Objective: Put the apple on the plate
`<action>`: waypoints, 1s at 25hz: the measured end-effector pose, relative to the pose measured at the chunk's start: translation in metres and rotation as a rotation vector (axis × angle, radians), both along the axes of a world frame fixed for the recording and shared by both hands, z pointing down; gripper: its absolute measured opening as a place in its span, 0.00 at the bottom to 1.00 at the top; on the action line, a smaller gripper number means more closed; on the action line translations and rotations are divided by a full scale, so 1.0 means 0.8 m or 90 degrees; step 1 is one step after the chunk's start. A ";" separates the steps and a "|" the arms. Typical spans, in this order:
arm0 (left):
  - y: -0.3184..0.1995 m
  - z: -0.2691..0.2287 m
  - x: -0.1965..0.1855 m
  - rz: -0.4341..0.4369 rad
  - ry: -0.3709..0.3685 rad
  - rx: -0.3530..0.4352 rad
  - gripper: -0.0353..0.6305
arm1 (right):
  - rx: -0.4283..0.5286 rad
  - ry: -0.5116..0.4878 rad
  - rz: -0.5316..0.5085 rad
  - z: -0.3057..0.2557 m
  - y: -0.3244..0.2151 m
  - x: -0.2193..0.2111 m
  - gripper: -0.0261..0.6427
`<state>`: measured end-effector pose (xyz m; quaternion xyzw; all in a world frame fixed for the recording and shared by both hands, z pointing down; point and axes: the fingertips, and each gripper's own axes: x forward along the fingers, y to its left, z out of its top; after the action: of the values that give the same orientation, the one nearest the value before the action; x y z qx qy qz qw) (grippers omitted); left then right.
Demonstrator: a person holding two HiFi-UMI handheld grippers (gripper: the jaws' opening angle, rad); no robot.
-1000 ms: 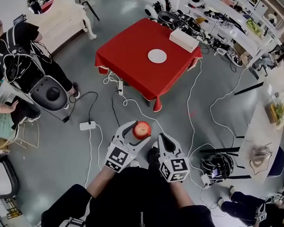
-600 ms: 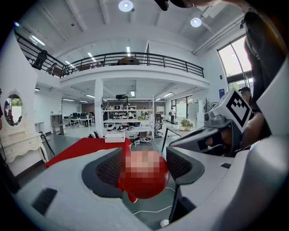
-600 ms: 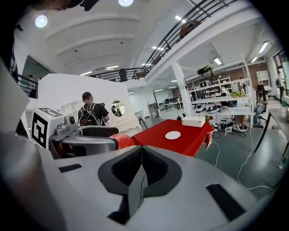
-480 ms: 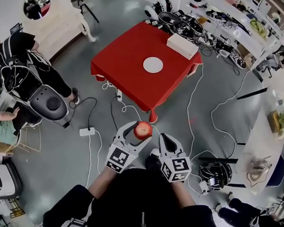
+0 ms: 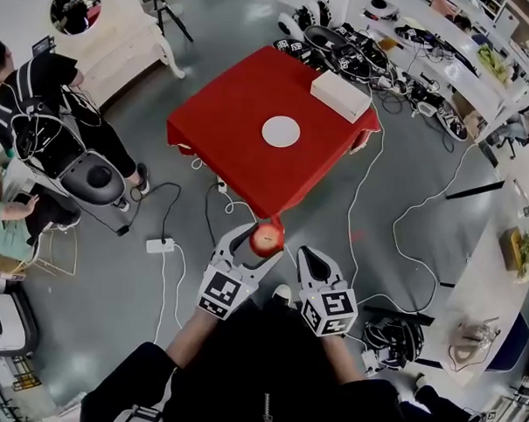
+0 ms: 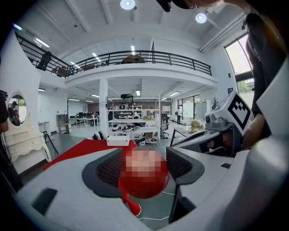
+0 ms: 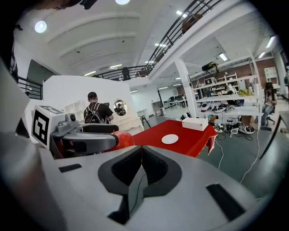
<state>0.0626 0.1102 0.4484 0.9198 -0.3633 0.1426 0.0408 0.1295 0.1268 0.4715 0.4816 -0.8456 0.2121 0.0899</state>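
The left gripper (image 5: 252, 245) clasps the apple (image 5: 266, 239); the plate (image 5: 281, 131) lies straight ahead, well apart, on the red table (image 5: 224, 125). The right gripper (image 5: 312, 257) rides beside it, jaws pressed together on nothing.

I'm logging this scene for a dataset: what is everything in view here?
apple: one, red, between the left gripper's jaws, over the floor
plate: one, white, middle of the table
table: one, red cloth, ahead of the grippers
box: one, white, table's far right edge
power strip: one, white, floor at left
cables: several, white, floor
bystander: one, black top, far left
left gripper: white, shut on the apple
right gripper: white, shut, empty
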 end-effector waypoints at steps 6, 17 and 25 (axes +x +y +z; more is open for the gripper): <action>-0.014 0.003 0.013 -0.012 -0.006 -0.005 0.51 | -0.006 -0.009 -0.009 0.005 -0.018 0.017 0.06; -0.065 0.016 0.005 -0.030 0.004 -0.010 0.51 | -0.002 -0.005 -0.021 0.007 -0.061 0.013 0.06; -0.161 0.020 -0.004 -0.022 0.004 -0.003 0.51 | 0.001 0.008 -0.023 0.010 -0.154 0.004 0.06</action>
<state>0.0592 -0.0189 0.4644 0.9137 -0.3786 0.1401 0.0461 0.1325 0.0038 0.4795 0.4677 -0.8537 0.2067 0.0985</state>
